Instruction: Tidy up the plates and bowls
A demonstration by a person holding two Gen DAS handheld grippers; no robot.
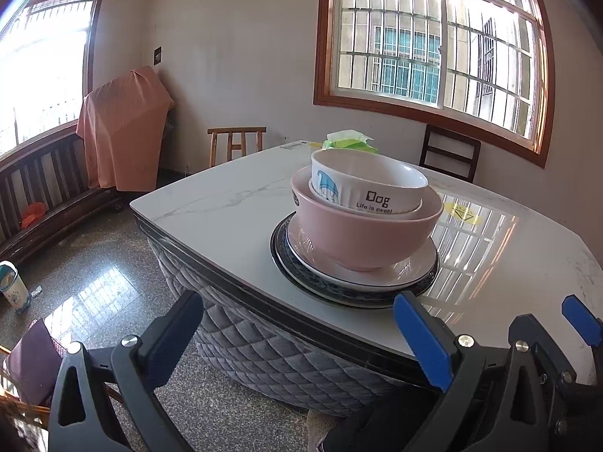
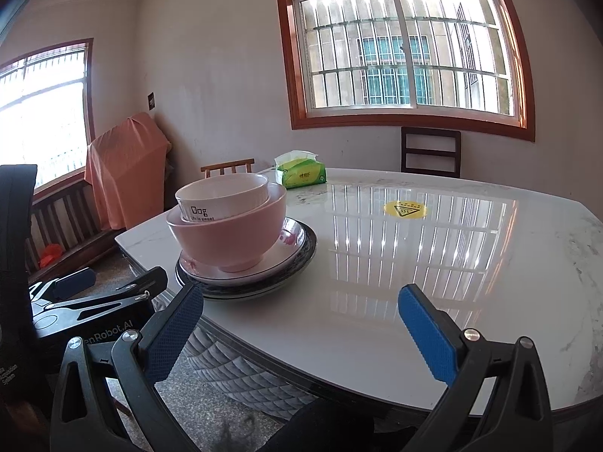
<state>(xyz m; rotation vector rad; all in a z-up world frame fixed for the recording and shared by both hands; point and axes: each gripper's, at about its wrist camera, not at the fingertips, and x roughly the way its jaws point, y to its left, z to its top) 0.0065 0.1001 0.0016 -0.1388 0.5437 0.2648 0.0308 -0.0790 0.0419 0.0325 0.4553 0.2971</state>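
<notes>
A white bowl printed "Dog" sits nested in a pink bowl. The pink bowl stands on a white plate, which lies on a dark-rimmed plate near the table's front left corner. My left gripper is open and empty, back from the table edge in front of the stack. My right gripper is open and empty too, over the front edge to the right of the stack.
The white marble table has a quilted grey skirt. A green tissue pack lies at the far side, and a yellow sticker marks the middle. Chairs stand behind; a bench lines the left wall.
</notes>
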